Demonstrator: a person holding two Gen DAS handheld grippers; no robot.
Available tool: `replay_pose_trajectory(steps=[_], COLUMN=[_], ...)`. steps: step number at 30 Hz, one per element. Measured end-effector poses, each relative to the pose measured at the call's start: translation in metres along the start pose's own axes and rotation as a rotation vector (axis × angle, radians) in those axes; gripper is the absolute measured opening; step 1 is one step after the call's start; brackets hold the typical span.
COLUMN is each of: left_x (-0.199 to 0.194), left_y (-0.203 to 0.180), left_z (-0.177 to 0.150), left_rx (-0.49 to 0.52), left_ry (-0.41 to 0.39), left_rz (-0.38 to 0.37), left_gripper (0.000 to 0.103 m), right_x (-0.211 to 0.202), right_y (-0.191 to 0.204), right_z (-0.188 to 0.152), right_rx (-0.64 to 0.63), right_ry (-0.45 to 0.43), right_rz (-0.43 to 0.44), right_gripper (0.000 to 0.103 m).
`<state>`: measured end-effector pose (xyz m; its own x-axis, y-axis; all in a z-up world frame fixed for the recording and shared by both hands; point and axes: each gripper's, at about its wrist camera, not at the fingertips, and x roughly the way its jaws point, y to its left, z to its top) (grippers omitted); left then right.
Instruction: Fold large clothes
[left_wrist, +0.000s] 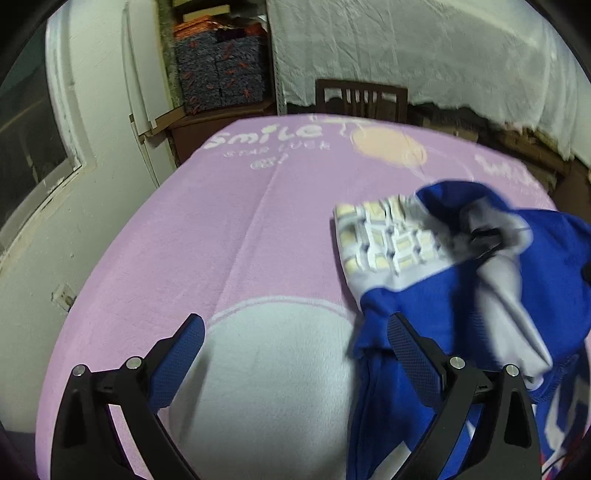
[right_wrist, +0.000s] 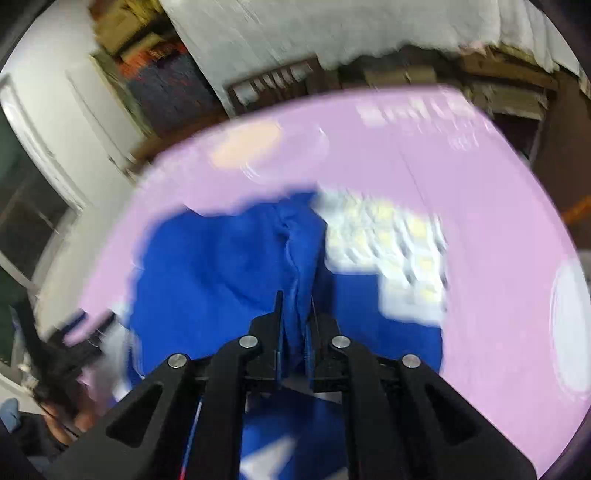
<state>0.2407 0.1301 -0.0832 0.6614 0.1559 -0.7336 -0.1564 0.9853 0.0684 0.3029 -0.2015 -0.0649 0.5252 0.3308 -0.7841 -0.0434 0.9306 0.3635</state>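
- The crumpled blue garment with grey and cream-checked panels (left_wrist: 461, 295) lies on the pink fleece blanket printed with white lettering (left_wrist: 240, 229), bunched ahead of the right jaws.
- The right gripper (right_wrist: 295, 310) has its jaws nearly closed, pinching a ridge of the blue fabric.
- The left gripper (left_wrist: 295, 336) is spread wide and holds nothing; the garment's edge lies by its right finger (left_wrist: 410, 354).
- A dark wooden chair (left_wrist: 360, 98) stands far ahead, beyond the blanket.

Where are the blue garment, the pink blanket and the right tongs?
blue garment (right_wrist: 221, 266): right wrist view, its flat blue panel.
pink blanket (left_wrist: 258, 229): left wrist view, bare middle.
right tongs (right_wrist: 295, 314): right wrist view, between the tips.
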Motion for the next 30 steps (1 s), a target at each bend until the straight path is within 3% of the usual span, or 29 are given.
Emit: replay_pose_trajectory(steps=[4,5,7,9,13,17,20,25,27,28,30], left_x=[0.006,0.005,-0.001,-0.011,-0.044,-0.074,-0.066,-0.007,0.021,0.034,0.053], left_y=[-0.005,-0.006,-0.006,-0.006,-0.021,-0.071,-0.107,-0.128,-0.121,-0.116,-0.103], left_z=[-0.005,-0.006,-0.006,-0.005,0.001,0.018,0.030,0.032,0.025,0.024,0.020], left_rx=[0.032,0.037,0.042,0.042,0.062,0.145,0.201,0.200,0.185,0.174,0.126], left_ry=[0.013,0.005,-0.026,-0.061,-0.168,-0.201,-0.157,-0.021,0.037,0.063,0.106], left_rz=[0.027,0.036,0.047,0.026,-0.097,-0.327,-0.404,-0.352,-0.301,-0.306,-0.351], left_gripper=[0.100,0.100,0.100,0.100,0.100,0.100,0.100,0.100,0.100,0.100,0.100], right_x=[0.018,0.015,0.003,-0.023,-0.061,-0.052,-0.024,0.015,0.031,0.037,0.049], right_y=[-0.003,-0.004,-0.011,-0.024,-0.012,0.018,0.022,0.000,-0.020,-0.031,-0.051], right_z=[-0.018,-0.018,-0.021,-0.030,-0.024,-0.002,0.012,0.017,0.015,0.013,0.008], right_rx=[0.044,0.058,0.097,0.127,0.087,0.044,0.069,0.157,0.203,0.220,0.268], right_ry=[0.010,0.004,-0.014,-0.081,-0.205,-0.189,-0.157,-0.107,-0.098,-0.093,-0.081], right_rz=[0.037,0.039,0.071,0.091,0.159,0.265,0.296,0.291,0.272,0.275,0.320], right_gripper=[0.016,0.025,0.038,0.039,0.039,0.039,0.037,0.034,0.024,0.005,0.000])
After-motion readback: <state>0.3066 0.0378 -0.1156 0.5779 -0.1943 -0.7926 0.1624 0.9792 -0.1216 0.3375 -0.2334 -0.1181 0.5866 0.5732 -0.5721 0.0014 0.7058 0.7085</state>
